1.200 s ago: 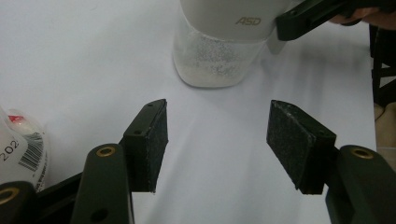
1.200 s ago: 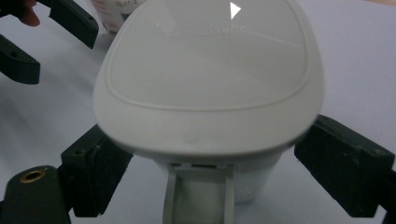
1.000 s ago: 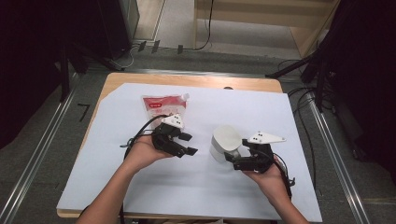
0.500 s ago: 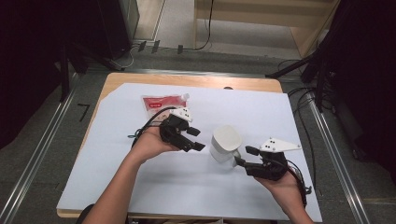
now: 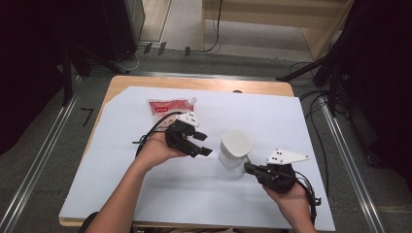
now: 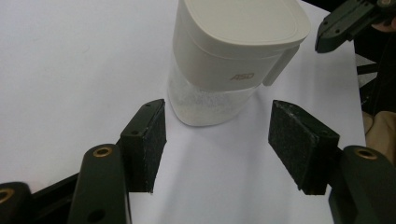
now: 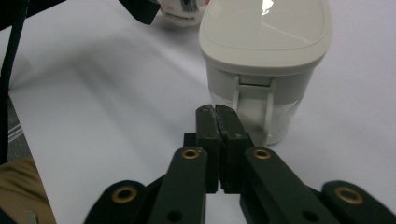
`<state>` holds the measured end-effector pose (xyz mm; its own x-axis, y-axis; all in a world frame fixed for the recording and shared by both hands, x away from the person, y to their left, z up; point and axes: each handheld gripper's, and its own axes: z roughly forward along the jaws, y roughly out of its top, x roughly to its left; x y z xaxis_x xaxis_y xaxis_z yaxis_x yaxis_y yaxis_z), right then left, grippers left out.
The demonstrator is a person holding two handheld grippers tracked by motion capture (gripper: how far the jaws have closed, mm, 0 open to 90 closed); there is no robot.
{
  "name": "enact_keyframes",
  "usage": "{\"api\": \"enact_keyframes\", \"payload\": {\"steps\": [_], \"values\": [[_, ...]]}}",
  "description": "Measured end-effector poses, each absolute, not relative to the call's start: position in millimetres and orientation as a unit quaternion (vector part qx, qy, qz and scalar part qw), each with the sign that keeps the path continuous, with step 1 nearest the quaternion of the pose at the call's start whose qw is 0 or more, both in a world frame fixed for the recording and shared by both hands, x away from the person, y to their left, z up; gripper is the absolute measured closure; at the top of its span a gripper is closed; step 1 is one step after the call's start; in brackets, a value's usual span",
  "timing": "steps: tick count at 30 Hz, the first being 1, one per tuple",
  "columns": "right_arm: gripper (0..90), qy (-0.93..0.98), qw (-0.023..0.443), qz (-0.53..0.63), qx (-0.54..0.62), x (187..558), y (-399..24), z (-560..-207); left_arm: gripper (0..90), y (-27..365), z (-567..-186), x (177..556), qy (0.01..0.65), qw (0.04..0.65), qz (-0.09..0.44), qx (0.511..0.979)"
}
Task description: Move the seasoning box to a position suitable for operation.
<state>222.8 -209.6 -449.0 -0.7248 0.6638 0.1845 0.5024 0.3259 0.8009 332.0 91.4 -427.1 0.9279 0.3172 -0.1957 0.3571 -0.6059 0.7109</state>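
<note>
Container (image 5: 235, 148) stands between left gripper (image 5: 200, 144) and right gripper (image 5: 247, 167).

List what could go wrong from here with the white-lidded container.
1. The right tool, jaws just closed with nothing between them, points at the latch of the white-lidded clear plastic container; a push could tip or slide it.
2. The left tool stands open, apart from the container, so nothing steadies it.
3. A tipped container might spill its white powder onto the white sheet.
</note>
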Motion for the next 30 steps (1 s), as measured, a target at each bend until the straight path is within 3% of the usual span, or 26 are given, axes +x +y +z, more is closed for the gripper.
{"api": "enact_keyframes", "payload": {"steps": [17,30], "values": [[90.0,0.82,0.066,0.431,0.371,233,-192,-468,31.7,85,-432,333,0.195,0.402,-0.048,0.893],[90.0,0.819,0.055,0.432,0.374,236,-197,-469,14.0,82,-432,332,0.194,0.418,-0.066,0.885]]}}
